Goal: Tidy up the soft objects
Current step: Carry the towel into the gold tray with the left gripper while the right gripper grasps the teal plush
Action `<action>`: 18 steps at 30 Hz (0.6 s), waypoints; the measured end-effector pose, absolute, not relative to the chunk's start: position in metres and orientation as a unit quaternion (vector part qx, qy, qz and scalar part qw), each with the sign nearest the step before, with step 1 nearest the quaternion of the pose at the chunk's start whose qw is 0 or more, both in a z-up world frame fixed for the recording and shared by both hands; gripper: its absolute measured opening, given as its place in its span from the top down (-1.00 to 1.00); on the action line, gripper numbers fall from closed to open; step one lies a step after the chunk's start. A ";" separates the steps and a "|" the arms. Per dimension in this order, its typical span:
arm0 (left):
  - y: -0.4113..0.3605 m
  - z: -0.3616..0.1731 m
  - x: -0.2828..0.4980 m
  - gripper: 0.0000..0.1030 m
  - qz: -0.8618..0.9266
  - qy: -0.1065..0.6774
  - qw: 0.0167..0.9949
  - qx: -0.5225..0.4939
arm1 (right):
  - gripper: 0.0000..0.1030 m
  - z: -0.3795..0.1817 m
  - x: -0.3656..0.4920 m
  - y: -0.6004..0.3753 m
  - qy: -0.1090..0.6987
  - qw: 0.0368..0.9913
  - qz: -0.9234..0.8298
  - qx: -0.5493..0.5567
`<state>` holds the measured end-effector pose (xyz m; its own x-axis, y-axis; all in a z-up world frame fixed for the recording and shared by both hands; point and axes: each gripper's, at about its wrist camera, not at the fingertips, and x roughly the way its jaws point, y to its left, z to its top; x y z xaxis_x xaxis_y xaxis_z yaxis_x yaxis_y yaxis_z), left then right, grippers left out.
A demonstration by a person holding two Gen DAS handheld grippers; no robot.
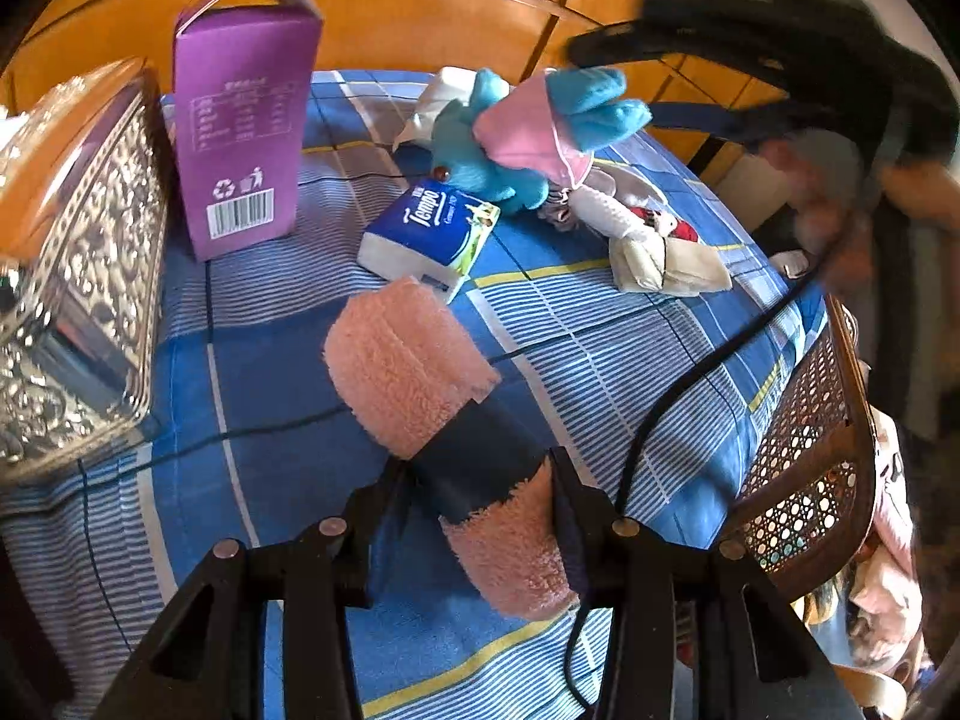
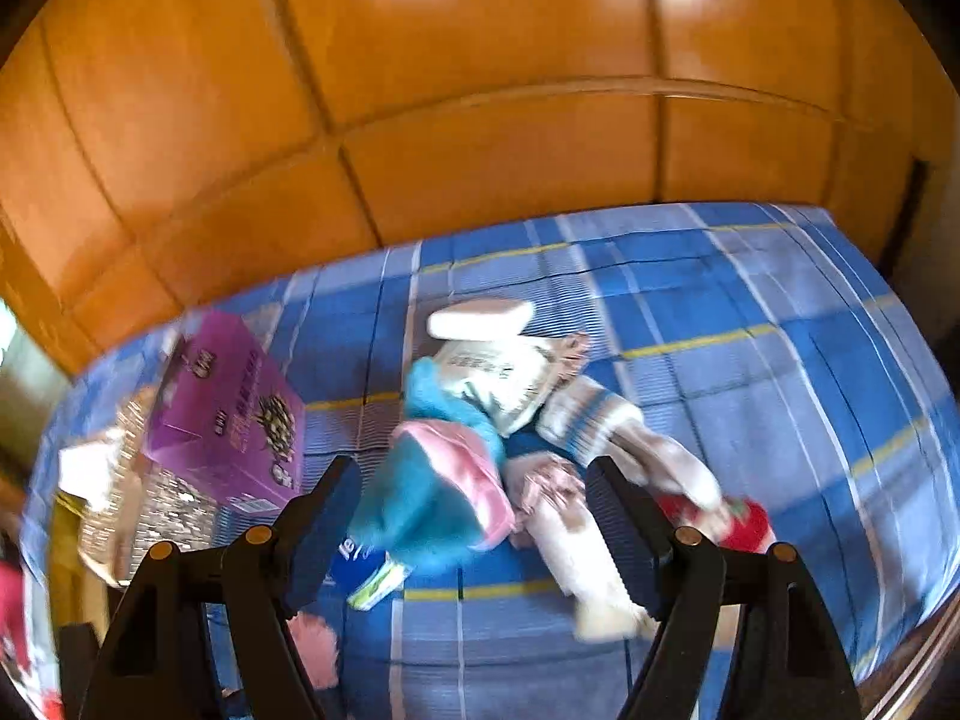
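Between my left tongs (image 1: pixel 480 531), clenched on it, sits the rolled pink fleece towel with navy band (image 1: pixel 414 384); right tongs (image 2: pixel 474 516) stand released around the blue-and-pink plush toy (image 2: pixel 444 480). Closing off-centre could drag neighbouring toys across the bed.

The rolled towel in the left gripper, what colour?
Pink towel with a dark blue band; left wrist view shows it best.

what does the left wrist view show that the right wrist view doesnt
Only the left wrist view: the left gripper clamped on a pink rolled towel, a silver embossed box and a wicker chair.

Only the right wrist view: the right gripper, jaws apart, and a red item.

Both: purple carton, blue plush toy, Tempo tissue pack, blue checked sheet.
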<state>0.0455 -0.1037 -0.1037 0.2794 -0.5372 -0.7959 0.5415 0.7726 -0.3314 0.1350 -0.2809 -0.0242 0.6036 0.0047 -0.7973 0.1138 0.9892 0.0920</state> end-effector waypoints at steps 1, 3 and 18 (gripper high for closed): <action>-0.104 -0.103 0.045 0.13 -0.337 0.495 0.801 0.003 | -0.52 -0.032 0.144 -0.276 0.457 0.887 -0.033 0.053; -0.105 -0.104 0.046 0.11 -0.336 0.492 0.803 0.001 | -0.42 -0.053 0.161 -0.268 0.490 0.871 -0.026 0.035; -0.106 -0.060 0.051 0.22 -0.361 0.450 0.817 0.001 | 0.60 -0.064 0.137 -0.289 0.442 0.887 0.006 0.138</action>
<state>0.0515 -0.1056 -0.0601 0.3343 -0.5898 -0.7351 0.5911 0.7387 -0.3239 0.1367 -0.2894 -0.0642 0.6099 0.1327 -0.7813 0.1107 0.9620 0.2498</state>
